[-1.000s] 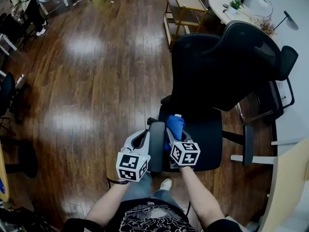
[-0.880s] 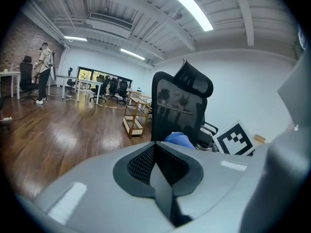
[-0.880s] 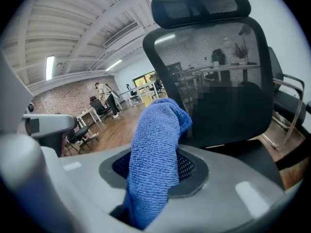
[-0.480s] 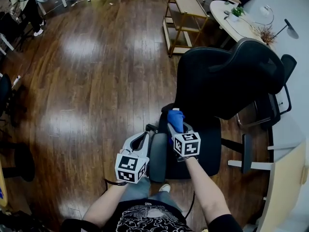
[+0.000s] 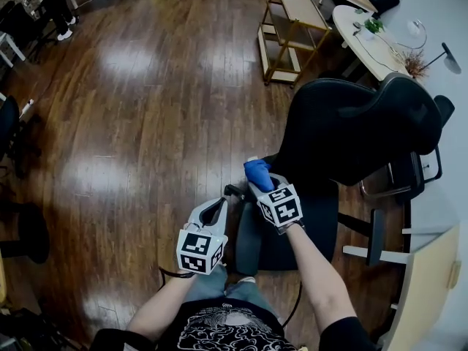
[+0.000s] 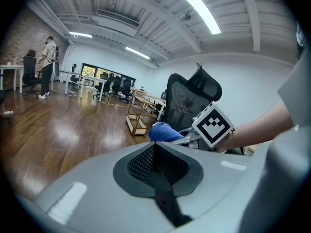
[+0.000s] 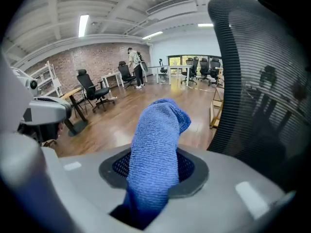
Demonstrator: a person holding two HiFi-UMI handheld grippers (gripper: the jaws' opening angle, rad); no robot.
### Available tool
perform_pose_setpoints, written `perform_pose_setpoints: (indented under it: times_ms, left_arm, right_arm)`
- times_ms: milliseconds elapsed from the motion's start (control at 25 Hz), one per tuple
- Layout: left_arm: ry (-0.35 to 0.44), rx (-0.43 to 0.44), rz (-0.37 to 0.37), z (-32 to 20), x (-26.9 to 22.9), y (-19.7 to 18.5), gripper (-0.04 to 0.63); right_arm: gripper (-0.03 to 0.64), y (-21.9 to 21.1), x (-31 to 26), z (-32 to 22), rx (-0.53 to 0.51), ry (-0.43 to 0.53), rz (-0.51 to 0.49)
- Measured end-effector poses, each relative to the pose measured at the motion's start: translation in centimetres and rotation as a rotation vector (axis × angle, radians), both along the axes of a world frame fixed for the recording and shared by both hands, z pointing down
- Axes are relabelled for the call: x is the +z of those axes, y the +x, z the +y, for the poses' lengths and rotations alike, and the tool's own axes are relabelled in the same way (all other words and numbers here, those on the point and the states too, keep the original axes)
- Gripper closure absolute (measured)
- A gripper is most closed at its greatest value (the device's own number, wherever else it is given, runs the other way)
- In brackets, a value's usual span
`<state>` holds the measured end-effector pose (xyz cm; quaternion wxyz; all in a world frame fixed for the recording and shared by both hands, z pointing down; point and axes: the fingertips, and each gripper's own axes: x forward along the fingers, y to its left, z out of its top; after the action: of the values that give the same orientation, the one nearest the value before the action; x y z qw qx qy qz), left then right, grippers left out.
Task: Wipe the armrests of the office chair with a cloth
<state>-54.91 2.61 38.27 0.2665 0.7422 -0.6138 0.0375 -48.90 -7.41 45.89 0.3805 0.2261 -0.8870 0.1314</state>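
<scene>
- The right gripper (image 7: 154, 173) has its fingers (image 7: 192, 169) closed narrowly on a blue cloth (image 7: 156, 149). The cloth is pinched at its lower part between the two dark mesh pads, and the rest rises out past the fingertips as a thick upright roll.
- The cloth is a nubbly terry fabric, bright blue and folded over at the top into a rounded, slightly drooping bulge. It darkens where it disappears down into the fingers.
- From the head view, the cloth (image 5: 257, 174) juts forward from the right gripper (image 5: 262, 189) at the back end of the near armrest (image 5: 247, 241) of the black office chair (image 5: 344, 134), close to where the backrest meets the seat. Whether it touches the chair cannot be told.
- The left gripper (image 5: 213, 212) is held just beside the outer edge of that same armrest, over the wooden floor (image 5: 139, 123). Its fingers (image 6: 141, 163) are pressed together with nothing between them.
- The left gripper's own camera looks past its closed fingertips (image 6: 158, 165) to the cloth (image 6: 163, 131) and the marker cube of the right gripper.
- The chair's second armrest (image 5: 376, 236) stands well apart on the far side of the seat.
</scene>
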Motion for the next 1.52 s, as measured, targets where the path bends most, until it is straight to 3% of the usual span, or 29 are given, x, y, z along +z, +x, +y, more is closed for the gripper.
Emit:
perform_pose_setpoints:
  times_ms: [240,680,1160,1520]
  left_arm:
    - [0.006,-0.022,0.022,0.8,0.1,-1.1,0.62]
    - [0.004,-0.104,0.033,2.4,0.5,-4.6,0.62]
    - [0.034,-0.144,0.042,3.4,-0.1,-5.1,0.62]
    - [0.036,-0.149,0.018,5.7,-0.4,-3.4,0.62]
  right_arm:
    - [0.477,-2.1,-0.7,0.2,-0.038,0.035,0.024]
    - [0.477,-8.1,-0.6,3.1,-0.136,0.013,-0.007]
    - [0.477,-8.2,-1.7,6.7,-0.134,0.003,-0.041]
    - [0.477,-8.6,-2.8,11.0,-0.133,-0.023,-0.131]
